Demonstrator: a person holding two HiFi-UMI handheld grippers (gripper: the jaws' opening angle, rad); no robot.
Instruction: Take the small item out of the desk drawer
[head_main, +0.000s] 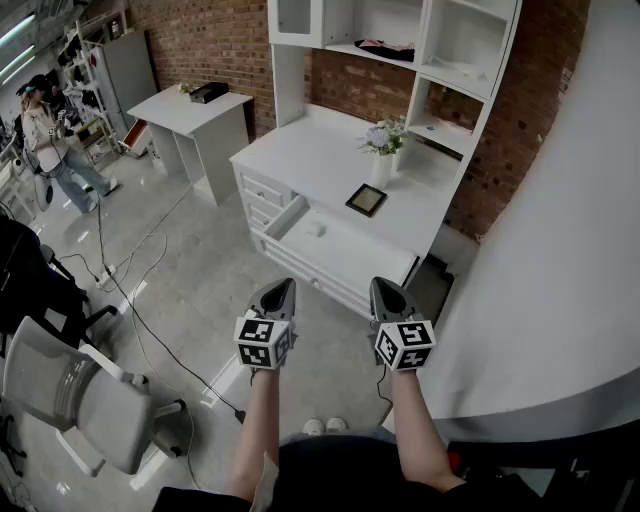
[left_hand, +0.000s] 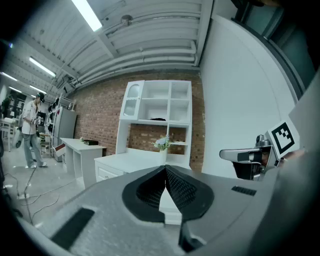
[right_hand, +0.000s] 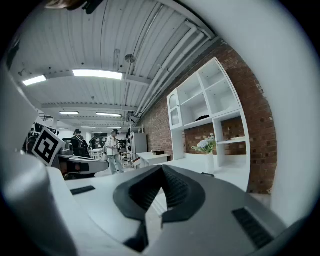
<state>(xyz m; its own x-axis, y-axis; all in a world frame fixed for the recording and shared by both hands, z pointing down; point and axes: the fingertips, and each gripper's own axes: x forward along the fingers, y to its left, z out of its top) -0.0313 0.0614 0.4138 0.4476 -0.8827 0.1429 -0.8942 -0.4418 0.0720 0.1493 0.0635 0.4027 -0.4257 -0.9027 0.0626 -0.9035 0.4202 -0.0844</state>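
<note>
Head view –
- worktop (head_main: 330, 160): white desk with shelves (head_main: 440, 50) on top, backed against a brick wall (head_main: 205, 35)
- drawer (head_main: 350, 262): pulled open at the front of the worktop
- small item (head_main: 315, 229): little pale thing lying on the drawer floor, toward the drawer's left end, nothing touching it
- on top: vase of flowers (head_main: 383, 148) with a dark picture frame (head_main: 366, 200) lying just in front of it
- left hand-held gripper (head_main: 284, 285): held up over the floor in front of the drawer, well apart from it, tips pressed together, empty
- right hand-held gripper (head_main: 381, 284): beside the left one, same height, also closed up with nothing in it
- around: side table (head_main: 195, 112) off to the left, a person (head_main: 48, 130) standing far left, grey chair (head_main: 85, 395) at bottom left

Left gripper view –
- left hand-held gripper (left_hand: 165, 168): jaws meet at the tips, nothing between the ribbed pads
- beyond it: the worktop, shelves and flowers straight ahead, well apart from the tips
- right edge: the right hand-held gripper sticks in from the side with its marker cube

Right gripper view –
- right hand-held gripper (right_hand: 161, 167): jaws together, nothing clamped
- beyond it: shelves and flowers off to the right, the side table and people farther back
- left edge: the left hand-held gripper
- small item: can't make it out in either gripper view
</note>
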